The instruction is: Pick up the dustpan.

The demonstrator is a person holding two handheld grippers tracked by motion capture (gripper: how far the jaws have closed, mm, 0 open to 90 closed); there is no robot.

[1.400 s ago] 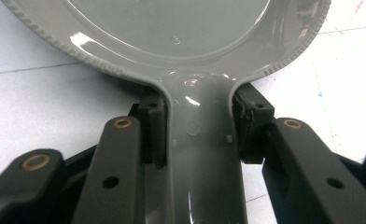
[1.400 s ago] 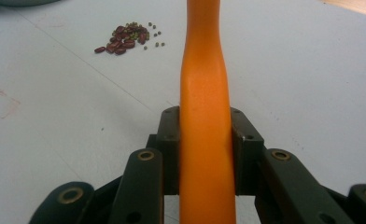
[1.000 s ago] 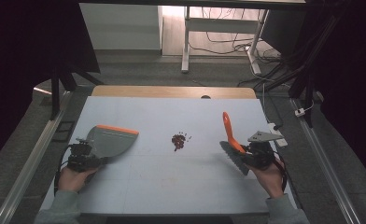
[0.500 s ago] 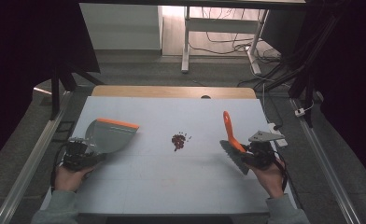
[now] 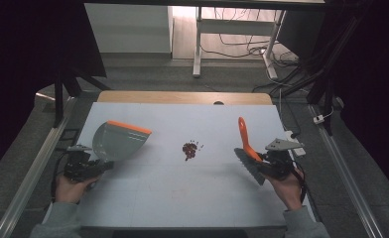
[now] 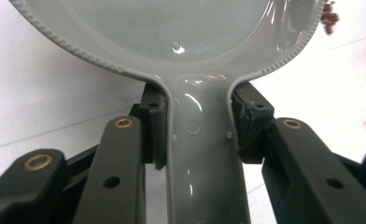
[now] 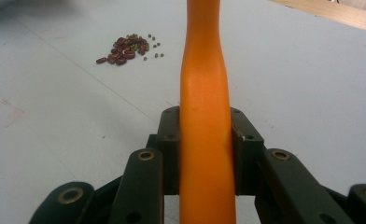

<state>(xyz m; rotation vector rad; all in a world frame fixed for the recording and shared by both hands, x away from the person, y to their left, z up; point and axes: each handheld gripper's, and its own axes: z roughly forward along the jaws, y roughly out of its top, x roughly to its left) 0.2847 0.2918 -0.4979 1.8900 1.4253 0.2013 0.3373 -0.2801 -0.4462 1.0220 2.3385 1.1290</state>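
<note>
Left gripper (image 5: 86,166) clamping the grey dustpan (image 5: 119,140), now drawing back toward the desk's left edge; right gripper (image 5: 267,163) gripping the orange brush (image 5: 244,139); beans (image 5: 189,149) waiting mid-desk, probably sweeping next.

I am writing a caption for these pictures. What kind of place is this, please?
Probably a lab or workshop set up for recording: a bare white table framed by dark metal rails, with loose cables on the floor behind.
</note>
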